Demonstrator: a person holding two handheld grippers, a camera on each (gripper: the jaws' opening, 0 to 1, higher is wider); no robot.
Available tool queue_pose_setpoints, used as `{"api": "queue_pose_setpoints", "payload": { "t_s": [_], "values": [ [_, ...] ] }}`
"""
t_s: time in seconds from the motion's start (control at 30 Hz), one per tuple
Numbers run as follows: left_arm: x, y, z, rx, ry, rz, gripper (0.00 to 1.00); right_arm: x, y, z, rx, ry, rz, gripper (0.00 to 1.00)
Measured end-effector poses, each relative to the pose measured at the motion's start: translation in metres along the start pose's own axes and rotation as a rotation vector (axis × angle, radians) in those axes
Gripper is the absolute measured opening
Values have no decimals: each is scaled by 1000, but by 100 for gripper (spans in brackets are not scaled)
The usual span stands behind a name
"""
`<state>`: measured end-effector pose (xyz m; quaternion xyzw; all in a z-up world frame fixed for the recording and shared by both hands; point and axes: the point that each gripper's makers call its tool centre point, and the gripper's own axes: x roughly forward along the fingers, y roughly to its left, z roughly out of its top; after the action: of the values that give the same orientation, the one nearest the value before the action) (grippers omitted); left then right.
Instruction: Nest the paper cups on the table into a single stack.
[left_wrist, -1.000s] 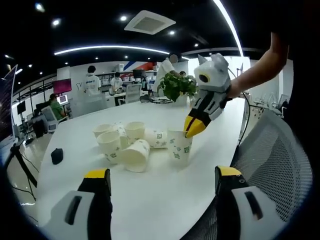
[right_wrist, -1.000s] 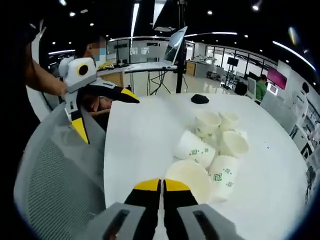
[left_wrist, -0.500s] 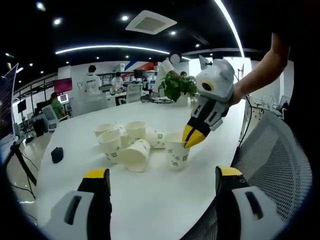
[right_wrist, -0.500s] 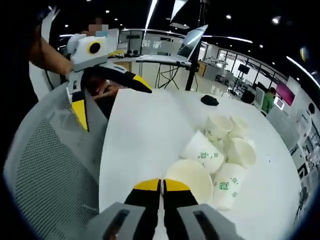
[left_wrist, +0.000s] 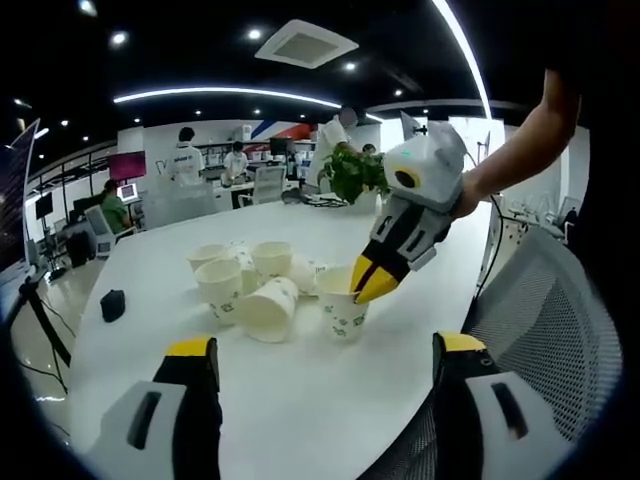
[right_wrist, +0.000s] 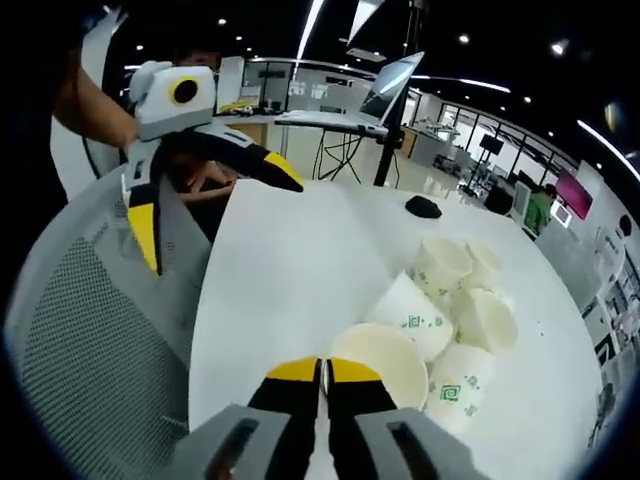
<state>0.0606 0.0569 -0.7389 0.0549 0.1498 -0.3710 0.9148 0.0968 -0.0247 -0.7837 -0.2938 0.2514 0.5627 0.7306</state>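
Several white paper cups with green print (left_wrist: 250, 285) cluster on the white table (left_wrist: 300, 400), some upright, some on their sides. One upright cup (left_wrist: 340, 308) stands just right of the cluster, and my right gripper (left_wrist: 364, 281) is shut on its rim. In the right gripper view this gripper (right_wrist: 322, 372) pinches the near rim of that cup (right_wrist: 385, 355), with the others (right_wrist: 470, 300) beyond it. My left gripper (left_wrist: 325, 348) is open and holds nothing, short of the cups. It also appears open at the table's edge (right_wrist: 215, 205).
A black object (left_wrist: 113, 305) lies on the table's left side, far from the cups. A potted plant (left_wrist: 355, 170) stands at the far end. A grey mesh chair (left_wrist: 540, 330) sits against the table's near edge. People work at desks in the background.
My right gripper has moved the held cup leftward, closer to the cluster. My left gripper has stayed open and about where it was.
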Motion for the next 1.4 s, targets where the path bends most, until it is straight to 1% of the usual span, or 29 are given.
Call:
{"api": "queue_pose_setpoints", "payload": {
  "t_s": [0.4, 0.5, 0.63, 0.7, 0.9, 1.03, 1.07, 1.1, 1.17, 1.27, 1.4],
  "values": [
    [0, 0, 0, 3, 0, 2, 86, 1, 1, 3, 10, -17, 0, 0],
    [0, 0, 0, 2, 0, 2, 86, 0, 0, 5, 21, -31, -14, 6],
    [0, 0, 0, 2, 0, 3, 86, -7, -1, 10, 47, -69, -33, 8],
    [0, 1, 0, 0, -1, 4, 86, -11, -3, 11, 65, -82, -52, 11],
    [0, 1, 1, -8, -5, 4, 86, -25, -7, 10, 137, -128, -120, 26],
    [-1, 2, 1, -18, -10, 6, 87, -36, -9, 4, 216, -166, -171, 36],
    [-1, 2, 1, -19, -11, 5, 87, -40, -9, 0, 248, -176, -185, 40],
    [-1, 2, 2, -20, -14, 4, 87, -42, -10, -3, 259, -181, -195, 43],
    [-1, 1, 2, -20, -15, 3, 87, -46, -11, -12, 284, -177, -221, 49],
    [-1, 1, 4, -26, -22, 2, 87, -56, -11, -30, 336, -179, -268, 55],
    [-2, 1, 6, -32, -31, 1, 87, -68, -6, -48, 382, -168, -292, 61]
  ]
}}
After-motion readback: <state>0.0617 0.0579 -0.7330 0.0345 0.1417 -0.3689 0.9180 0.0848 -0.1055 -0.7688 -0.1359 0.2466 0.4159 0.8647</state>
